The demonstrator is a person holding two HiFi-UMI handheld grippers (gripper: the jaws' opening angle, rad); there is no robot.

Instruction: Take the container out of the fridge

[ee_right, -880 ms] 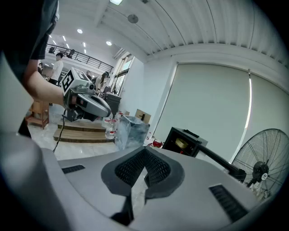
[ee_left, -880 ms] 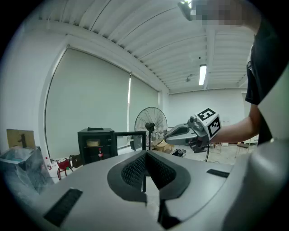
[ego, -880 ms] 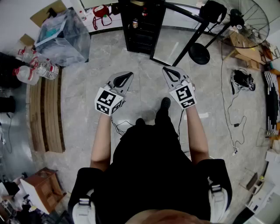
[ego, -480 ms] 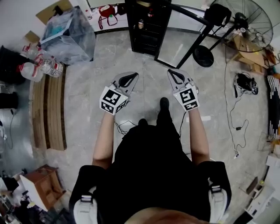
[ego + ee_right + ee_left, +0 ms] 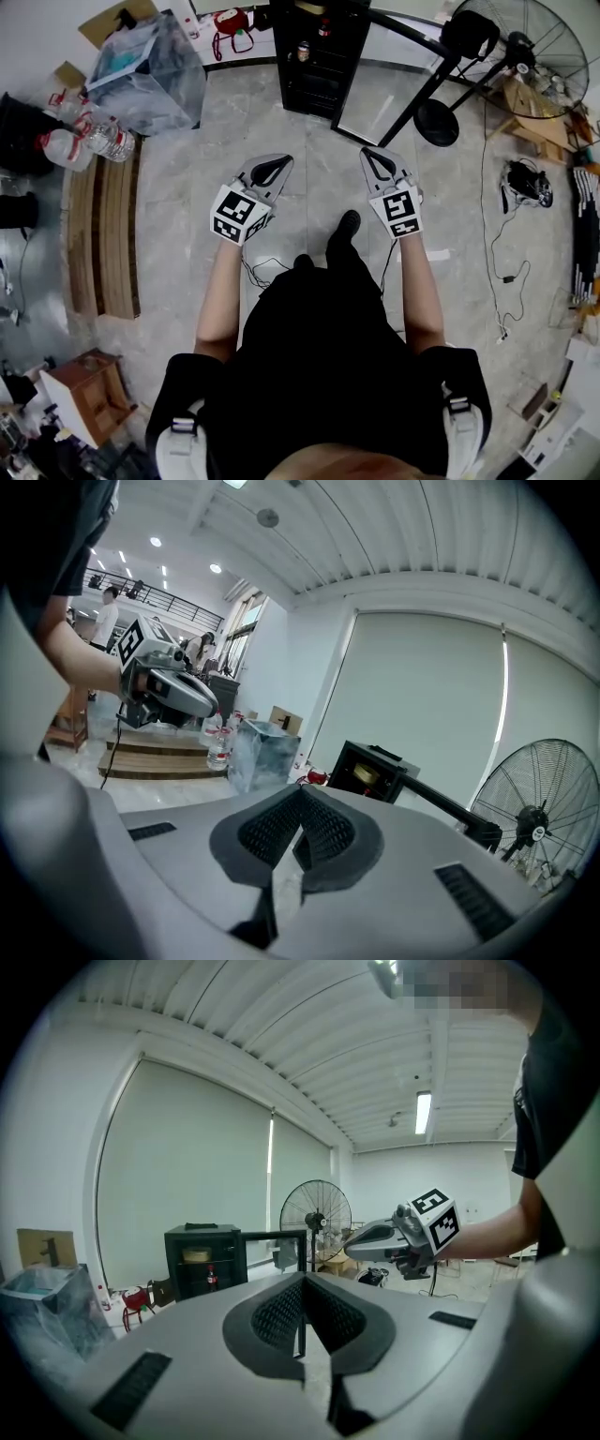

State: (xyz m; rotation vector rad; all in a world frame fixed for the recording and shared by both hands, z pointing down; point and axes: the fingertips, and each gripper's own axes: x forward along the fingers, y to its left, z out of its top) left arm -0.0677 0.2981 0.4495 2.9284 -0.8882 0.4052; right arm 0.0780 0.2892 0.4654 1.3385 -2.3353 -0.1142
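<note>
A small black box-shaped fridge [image 5: 314, 66] stands upright on the grey floor at the far centre of the room, against the far wall. Its glass-paned door [image 5: 373, 101] is swung wide open toward the right. On the upper shelf inside sits a low pale yellow container [image 5: 196, 1254], upright within the open compartment.
</note>
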